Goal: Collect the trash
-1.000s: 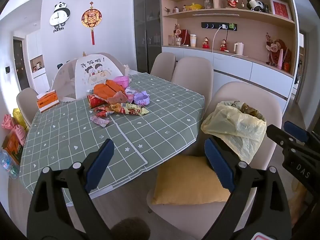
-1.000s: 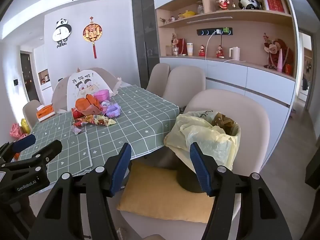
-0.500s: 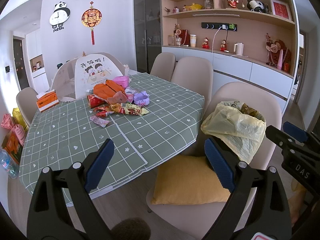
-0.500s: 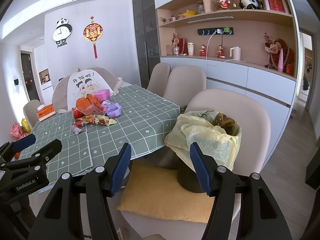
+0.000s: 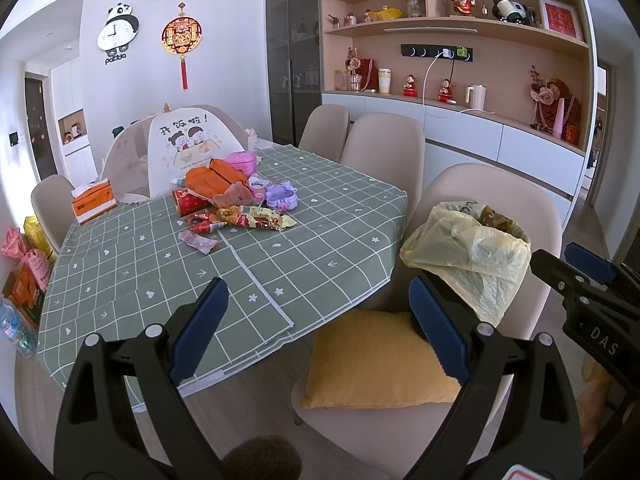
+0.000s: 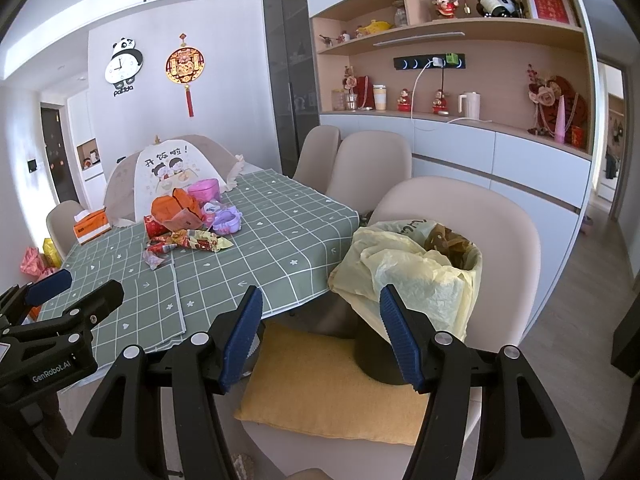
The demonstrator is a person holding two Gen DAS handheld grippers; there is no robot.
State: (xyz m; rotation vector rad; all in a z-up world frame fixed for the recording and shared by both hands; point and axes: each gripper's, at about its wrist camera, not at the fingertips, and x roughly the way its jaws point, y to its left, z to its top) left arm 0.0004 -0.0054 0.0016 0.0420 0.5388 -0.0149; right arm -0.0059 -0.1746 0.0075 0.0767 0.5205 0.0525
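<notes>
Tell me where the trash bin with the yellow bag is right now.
The trash bin stands on the beige chair right of the table, its base by the yellow cushion. In the right wrist view it sits just beyond the open right gripper.

Daylight is washing over a white wall (image 5: 224,92) carrying a panda clock (image 5: 118,32) and red ornament (image 5: 182,37), beige chairs (image 5: 382,148) are ringing the green-checked bench (image 5: 320,220), and wooden shelving (image 5: 452,32) is lining the right above the pale wood floor (image 6: 576,304).
</notes>
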